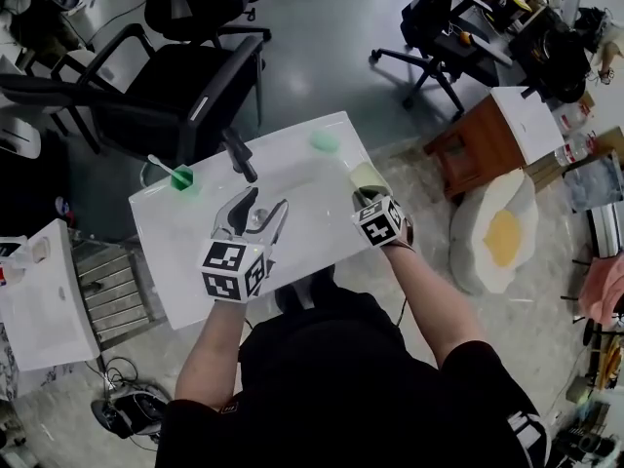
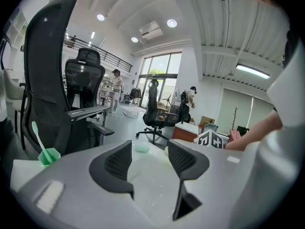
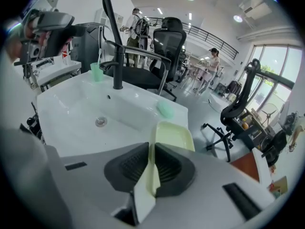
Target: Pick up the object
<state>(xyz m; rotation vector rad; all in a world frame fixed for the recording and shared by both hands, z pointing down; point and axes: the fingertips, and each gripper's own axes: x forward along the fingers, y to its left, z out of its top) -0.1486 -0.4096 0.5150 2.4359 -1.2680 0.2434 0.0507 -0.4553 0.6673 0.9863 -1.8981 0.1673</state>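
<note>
Washbasin: one white ceramic washbasin (image 1: 166,261); it carries everything else, and one round metal drain (image 3: 100,121) sits in its bowl.
Tap: one black upright tap (image 3: 116,56), at the far edge, near the middle.
Left hand-held gripper: the left hand-held gripper (image 2: 148,159) is over the bowl. Its jaws stand wide apart with nothing between them.
Right hand-held gripper: the right hand-held gripper (image 3: 151,161) is at the washbasin's right side. Its pads are pressed together on one wall of the dish.
Task's thing: one pale yellow-green rectangular plastic soap dish (image 3: 172,136). It is held by its near wall at the right edge of the washbasin, with the open tray pointing away from the jaws. Whether it is clear of the surface I cannot tell.
How it will handle: probably light and stiff, since the thin wall keeps its shape in the pinch. The plastic looks smooth and may be slippery. Held by one rim, the tray hangs out beyond the pads, so it could swing or slide out if jolted.
Where to hold: the raised side wall, one pad inside and one outside, as now. A hold nearer the middle of a long side would probably balance it better.
Cup: one green plastic cup (image 1: 181,177) at the far left corner, with one white-handled toothbrush standing in it.
Soap: one pale green oval bar of soap (image 3: 166,109), far right, just beyond the dish and apart from it.
</note>
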